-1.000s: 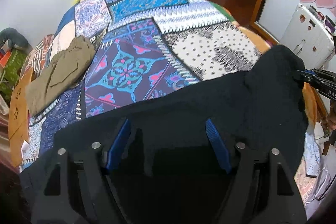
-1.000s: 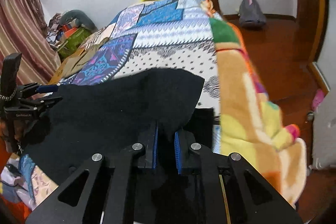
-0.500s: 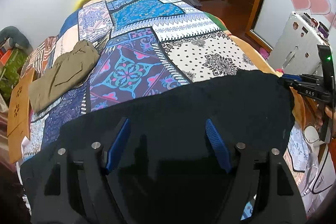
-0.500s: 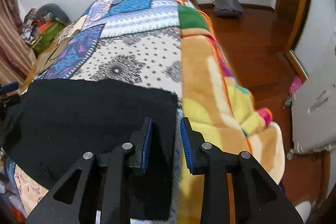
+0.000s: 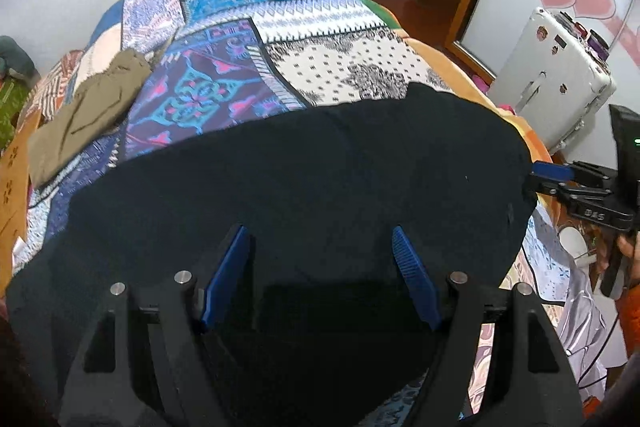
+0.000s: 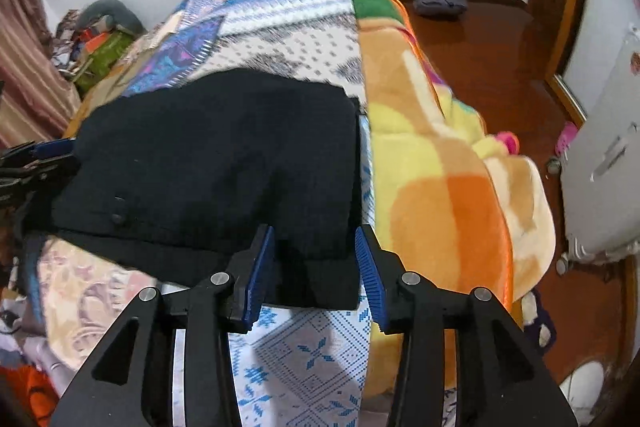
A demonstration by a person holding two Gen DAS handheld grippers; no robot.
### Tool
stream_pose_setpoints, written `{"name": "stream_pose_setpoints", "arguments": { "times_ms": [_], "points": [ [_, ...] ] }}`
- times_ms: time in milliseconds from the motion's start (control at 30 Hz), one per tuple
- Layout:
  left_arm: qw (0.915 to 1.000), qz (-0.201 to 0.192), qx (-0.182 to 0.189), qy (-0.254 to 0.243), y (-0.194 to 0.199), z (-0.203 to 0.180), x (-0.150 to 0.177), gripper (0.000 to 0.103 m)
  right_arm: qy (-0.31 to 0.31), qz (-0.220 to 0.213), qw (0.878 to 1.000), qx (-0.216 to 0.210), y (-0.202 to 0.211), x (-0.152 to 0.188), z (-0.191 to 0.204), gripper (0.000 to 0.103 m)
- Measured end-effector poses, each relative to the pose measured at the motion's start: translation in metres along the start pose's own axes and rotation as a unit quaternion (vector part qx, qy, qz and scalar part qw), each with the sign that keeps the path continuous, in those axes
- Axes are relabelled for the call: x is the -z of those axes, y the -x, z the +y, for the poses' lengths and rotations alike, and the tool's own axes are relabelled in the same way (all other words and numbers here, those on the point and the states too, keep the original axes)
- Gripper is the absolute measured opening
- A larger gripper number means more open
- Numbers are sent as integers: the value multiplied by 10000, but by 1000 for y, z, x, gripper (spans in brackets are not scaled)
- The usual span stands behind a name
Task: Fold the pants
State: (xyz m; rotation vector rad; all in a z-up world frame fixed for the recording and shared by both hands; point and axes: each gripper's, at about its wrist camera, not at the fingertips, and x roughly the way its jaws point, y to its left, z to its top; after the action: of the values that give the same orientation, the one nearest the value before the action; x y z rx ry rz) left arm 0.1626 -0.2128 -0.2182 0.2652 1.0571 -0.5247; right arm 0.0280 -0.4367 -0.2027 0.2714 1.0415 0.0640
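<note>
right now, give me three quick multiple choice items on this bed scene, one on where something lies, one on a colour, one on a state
1. Where do the folded olive pants lie?
A. on the bed's left side, beyond the black pants
B. on the wooden floor
C. on the white suitcase

2. What colour are the pants being folded?
A. red
B. black
C. white

3. How does the right gripper stand?
A. clamped tight on the bedspread
B. jaws apart and opening, the pants' edge between them unpressed
C. holding the olive pants

Answers: 1 A, the olive pants rest on the patchwork bedspread at the left of the left wrist view. 2 B, the cloth spread before both grippers is black. 3 B, the blue pads stand clear of the black edge.
</note>
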Motion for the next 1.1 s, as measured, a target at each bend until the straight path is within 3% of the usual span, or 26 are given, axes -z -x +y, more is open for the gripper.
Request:
{"name": "stream_pose_setpoints", "arguments": {
  "times_ms": [200, 267, 367, 633, 800, 933, 1000, 1100],
  "points": [
    [10000, -13, 41, 52, -4, 1, 2, 74, -341, -120, 9980, -522, -12, -3, -8, 37],
    [10000, -11, 43, 75, -4, 2, 1, 74, -374, -229, 9972, -605, -10, -5, -8, 16],
    [10000, -7, 19, 73, -4, 1, 0, 74, -344, -236, 9966, -704, -4, -6, -8, 9],
    [9997, -211, -109, 79, 15, 5, -10, 74, -130, -430, 9975, -541, 37, -2, -3, 8],
    [9991, -341, -234, 136, 23, 16, -15, 74, -262, -103, 9983, -509, 21, 9, -12, 8],
    [9987, -270, -317, 277, 19, 30, -17, 74, -107, 261, 9992, -290, -7, 19, -5, 12],
    [9985, -267, -385, 282, 17, 35, -18, 74, -129, 216, 9995, -197, -3, 17, -8, 15],
    [9982, -264, -483, 235, 15, 43, -25, 74, -130, 74, 9995, 291, 8, 4, -15, 17]
  ]
}}
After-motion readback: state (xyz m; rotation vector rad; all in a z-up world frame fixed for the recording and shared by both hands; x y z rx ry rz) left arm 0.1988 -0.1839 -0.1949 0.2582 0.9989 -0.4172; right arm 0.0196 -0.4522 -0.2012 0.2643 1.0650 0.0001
